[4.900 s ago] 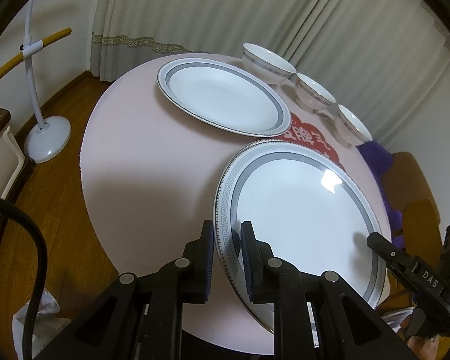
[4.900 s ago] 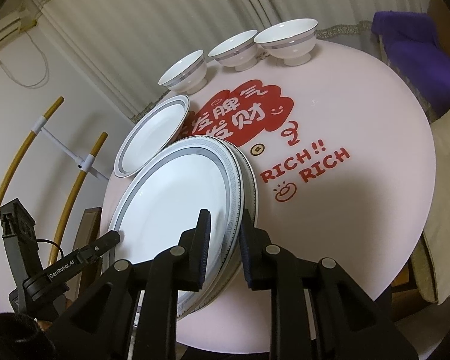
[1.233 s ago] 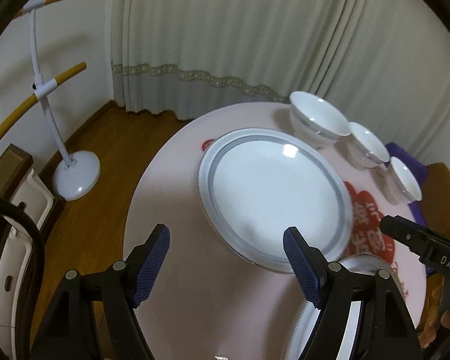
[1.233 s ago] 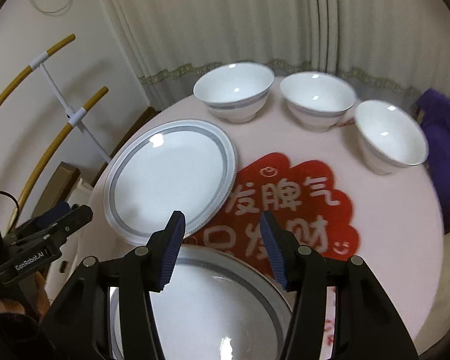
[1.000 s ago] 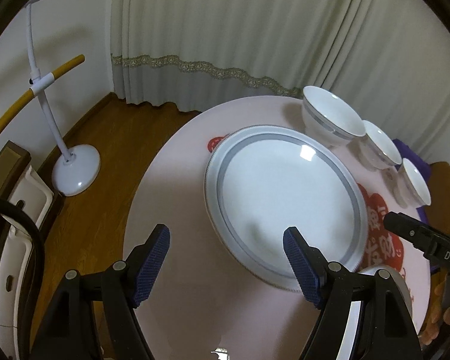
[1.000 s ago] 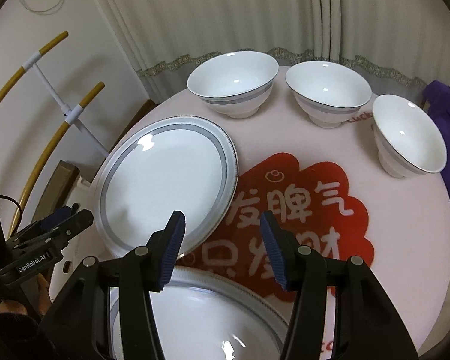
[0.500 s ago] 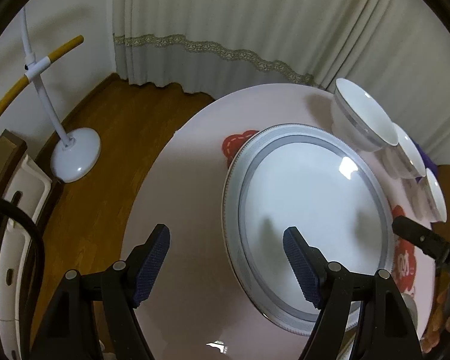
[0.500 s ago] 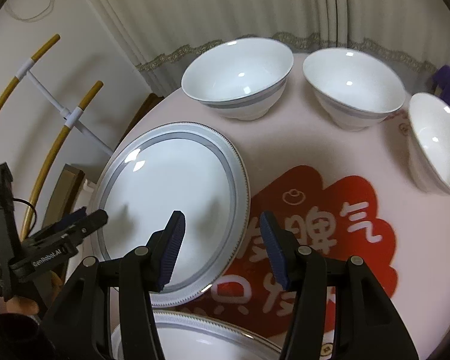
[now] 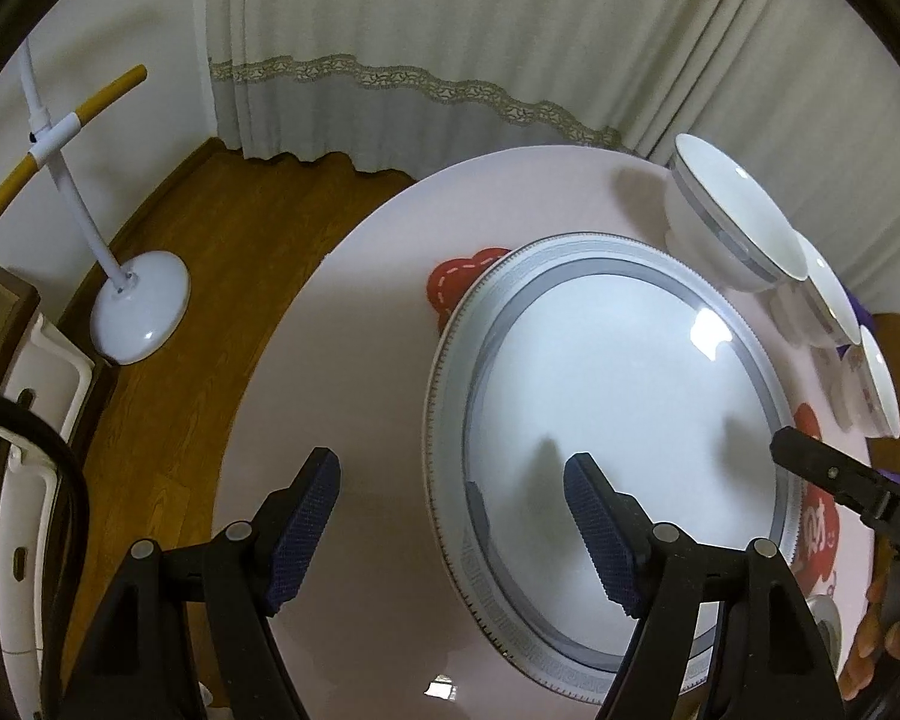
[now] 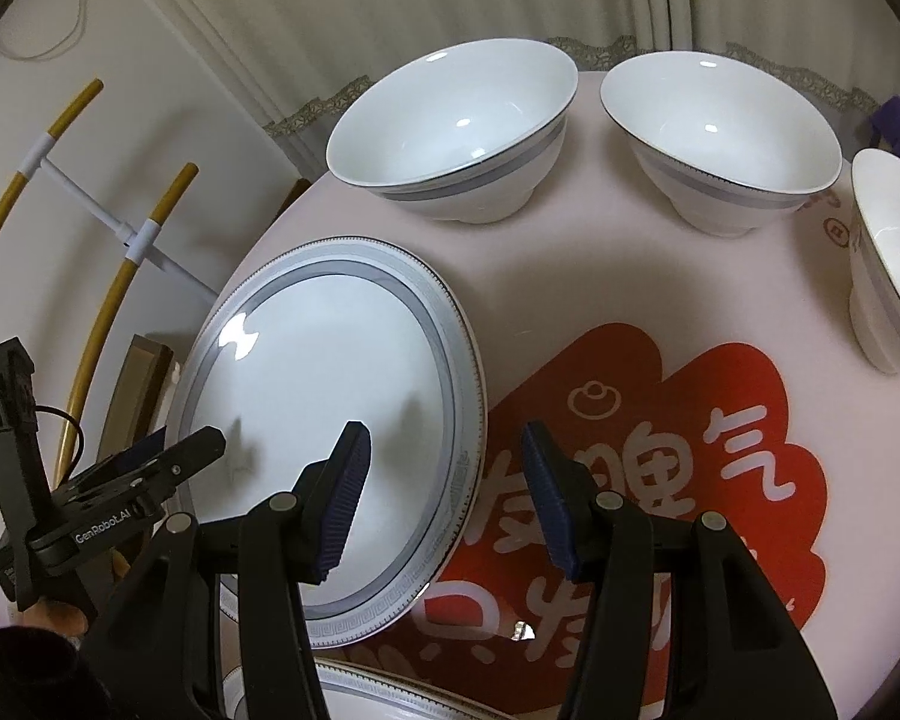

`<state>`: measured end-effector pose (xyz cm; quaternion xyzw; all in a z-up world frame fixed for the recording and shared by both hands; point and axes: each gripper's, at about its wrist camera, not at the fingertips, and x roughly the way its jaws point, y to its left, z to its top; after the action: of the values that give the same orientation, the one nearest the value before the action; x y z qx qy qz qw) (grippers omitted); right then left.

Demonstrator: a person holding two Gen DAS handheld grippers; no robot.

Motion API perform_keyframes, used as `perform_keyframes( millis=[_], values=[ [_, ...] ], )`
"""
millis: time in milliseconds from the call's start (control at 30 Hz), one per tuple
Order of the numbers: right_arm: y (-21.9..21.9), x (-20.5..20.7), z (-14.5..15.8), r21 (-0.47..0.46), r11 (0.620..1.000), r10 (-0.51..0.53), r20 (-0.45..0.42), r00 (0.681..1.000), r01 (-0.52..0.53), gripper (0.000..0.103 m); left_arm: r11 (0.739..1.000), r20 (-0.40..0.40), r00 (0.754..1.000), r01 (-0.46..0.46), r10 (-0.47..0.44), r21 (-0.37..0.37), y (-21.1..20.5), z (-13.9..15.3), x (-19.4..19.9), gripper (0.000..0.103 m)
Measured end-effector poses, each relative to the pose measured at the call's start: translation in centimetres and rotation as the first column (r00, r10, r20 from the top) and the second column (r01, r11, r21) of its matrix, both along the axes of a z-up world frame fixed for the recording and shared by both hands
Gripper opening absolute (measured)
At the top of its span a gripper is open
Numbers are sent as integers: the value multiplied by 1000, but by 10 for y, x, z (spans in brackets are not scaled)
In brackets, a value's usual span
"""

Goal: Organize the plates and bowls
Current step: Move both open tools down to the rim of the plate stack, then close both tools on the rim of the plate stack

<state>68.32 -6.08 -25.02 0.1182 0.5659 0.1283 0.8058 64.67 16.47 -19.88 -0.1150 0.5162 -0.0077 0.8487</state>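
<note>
Your left gripper (image 9: pixel 450 525) hangs over the near-left edge of the grey-banded plate (image 9: pixel 618 420), its fingers (image 9: pixel 306 516) spread wide and holding nothing; one blue pad sits over bare pink tabletop (image 9: pixel 342 408), the other over the plate's white centre. The plate lies flat on the round tabletop, partly covering a red heart-shaped print (image 9: pixel 459 276).

Your right gripper (image 10: pixel 444 504) is also wide open and empty. In its view its left pad sits over the plate's white centre and its right pad over the red printed design (image 10: pixel 642 468) on the tabletop, so the plate's right rim lies between them; I cannot tell whether either pad touches anything.

Three white bowls stand upright in a row at the far side of the tabletop: the first bowl (image 10: pixel 450 132) just beyond the plate, the second bowl (image 10: pixel 720 138) beside it, and the third bowl (image 10: pixel 888 252) at the right edge of that view. The rim of a second plate (image 10: pixel 384 699) shows at the bottom of the right wrist view, below the first one. A white floor stand (image 9: pixel 141 312) rests on the wooden floor to the left.
</note>
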Motion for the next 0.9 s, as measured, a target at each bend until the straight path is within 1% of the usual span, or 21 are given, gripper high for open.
perform_keyframes(
  millis=[100, 133, 200, 267, 300, 333, 400, 433, 467, 500, 567, 600, 667, 900],
  values=[
    [2, -1, -3, 10, 1000, 4, -7, 1000, -4, 53, 1000, 2, 1000, 2, -2, -5, 0, 1, 2, 71],
    [2, -2, -3, 10, 1000, 6, -9, 1000, -6, 53, 1000, 1, 1000, 4, -4, 0, 0, 0, 2, 69],
    [3, -2, -3, 12, 1000, 15, -6, 1000, -15, 51, 1000, 9, 1000, 10, -10, 6, 1, 0, 2, 60],
    [5, -3, -4, 15, 1000, 25, -7, 1000, -25, 48, 1000, 12, 1000, 9, -9, 9, 1, -1, 0, 55],
    [6, -2, -6, 19, 999, 29, -9, 1000, -29, 46, 1000, 16, 1000, 10, -10, 11, 1, -1, 0, 46],
    [7, -2, -6, 20, 999, 32, -11, 999, -32, 45, 1000, 16, 1000, 11, -11, 14, 1, -1, -1, 42],
    [8, 0, -9, 23, 999, 38, -15, 999, -38, 38, 999, 19, 1000, 23, -23, 28, -1, -1, -2, 39],
    [9, 0, -10, 26, 999, 43, -19, 999, -42, 36, 999, 26, 999, 30, -31, 29, -2, -1, -3, 34],
    [10, 0, -12, 24, 999, 44, -21, 999, -44, 35, 999, 33, 999, 36, -37, 19, -2, -1, -3, 31],
    [10, 0, -13, 22, 999, 47, -21, 999, -46, 35, 999, 37, 998, 43, -44, 5, -2, -1, -4, 25],
    [11, -1, -13, 4, 999, 53, -11, 999, -53, 32, 999, 41, 998, 40, -40, 7, -1, 0, -6, 25],
    [11, -1, -13, -9, 999, 54, -7, 999, -54, 28, 999, 43, 998, 39, -39, 8, -1, 0, -7, 25],
    [8, -1, -13, -18, 998, 56, -3, 998, -56, 22, 999, 44, 998, 38, -38, 11, -1, 1, -8, 25],
    [2, -3, -11, -15, 997, 71, 15, 997, -71, 22, 999, 39, 999, 32, -32, 23, -2, 5, -12, 25]
  ],
)
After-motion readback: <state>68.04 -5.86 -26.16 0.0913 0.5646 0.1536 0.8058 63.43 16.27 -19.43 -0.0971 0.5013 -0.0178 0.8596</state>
